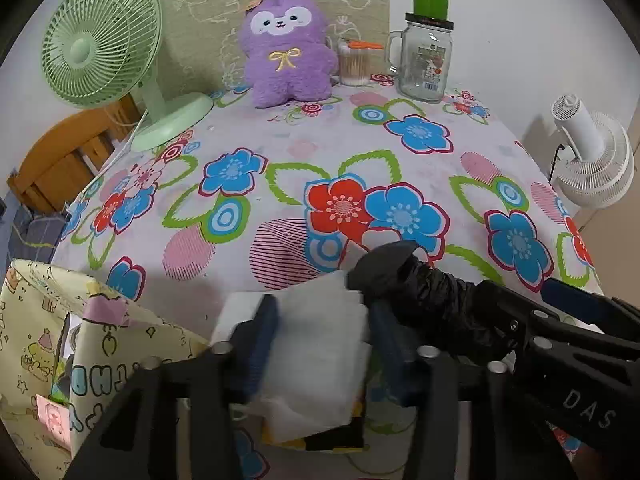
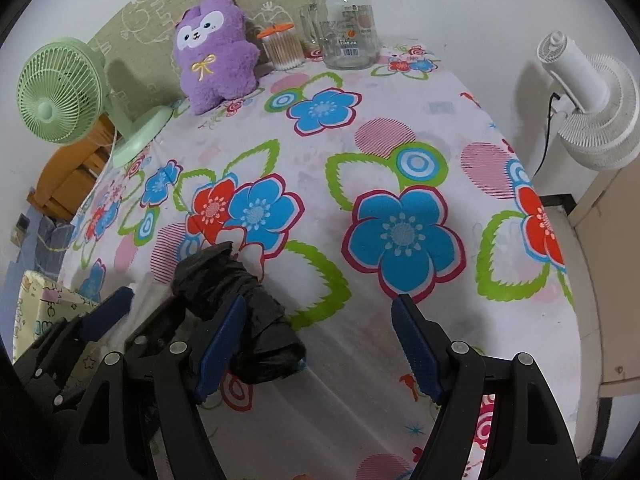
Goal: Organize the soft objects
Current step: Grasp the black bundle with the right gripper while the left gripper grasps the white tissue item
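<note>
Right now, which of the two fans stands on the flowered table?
The green fan, its base on the tablecloth at the left rear corner. The white fan stands off the table, to its right.

Floral-cloth table (image 2: 360,128): purple plush (image 2: 214,60), jar (image 2: 346,28), green fan (image 2: 52,92), black bag roll (image 2: 240,312).

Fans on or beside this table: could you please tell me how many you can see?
2. A green fan stands at the table's back left corner; a white fan sits off the table's right edge. Others may be out of view.

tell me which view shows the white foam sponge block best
The left wrist view: the white foam sponge block fills the space between the left gripper jaws. In the right wrist view it is hidden behind that gripper.
</note>
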